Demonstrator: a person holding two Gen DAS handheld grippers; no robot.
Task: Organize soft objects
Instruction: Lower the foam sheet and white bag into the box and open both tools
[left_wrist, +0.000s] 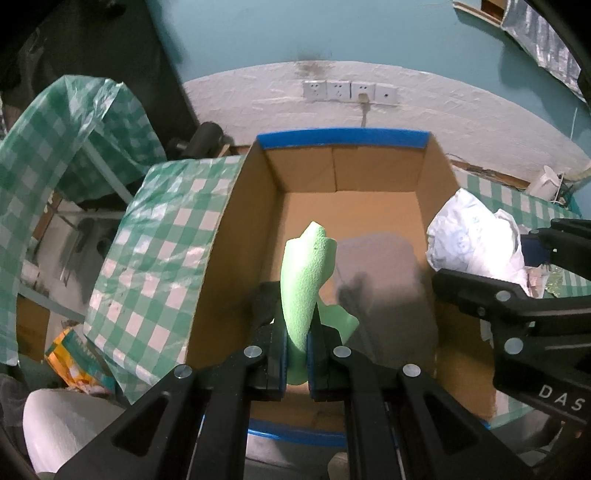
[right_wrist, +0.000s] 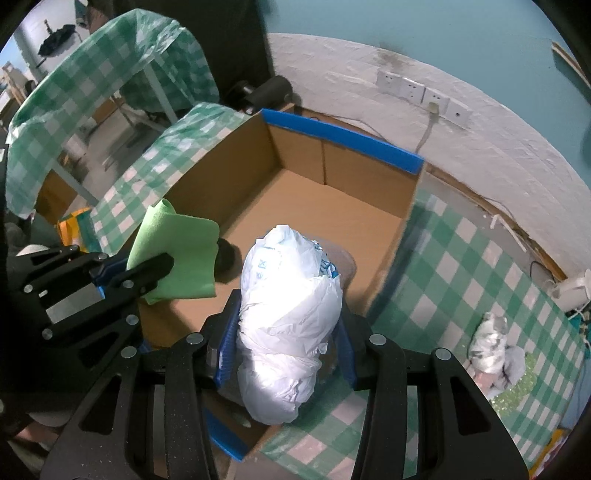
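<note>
An open cardboard box (left_wrist: 369, 173) with blue-taped rims stands on the checked table; it also shows in the right wrist view (right_wrist: 332, 173). My left gripper (left_wrist: 297, 332) is shut on a green foam sheet (left_wrist: 304, 280) and holds it above the box's near end; the sheet also shows in the right wrist view (right_wrist: 181, 251). My right gripper (right_wrist: 284, 332) is shut on a white crumpled plastic bag (right_wrist: 291, 317), held above the box's near right corner. The bag also shows in the left wrist view (left_wrist: 472, 236), at the box's right wall.
A green-and-white checked tablecloth (right_wrist: 461, 280) covers the table. More crumpled soft items (right_wrist: 491, 339) lie on it to the right. A second checked table (right_wrist: 92, 74) stands at the far left. Wall sockets (left_wrist: 347, 90) sit behind the box.
</note>
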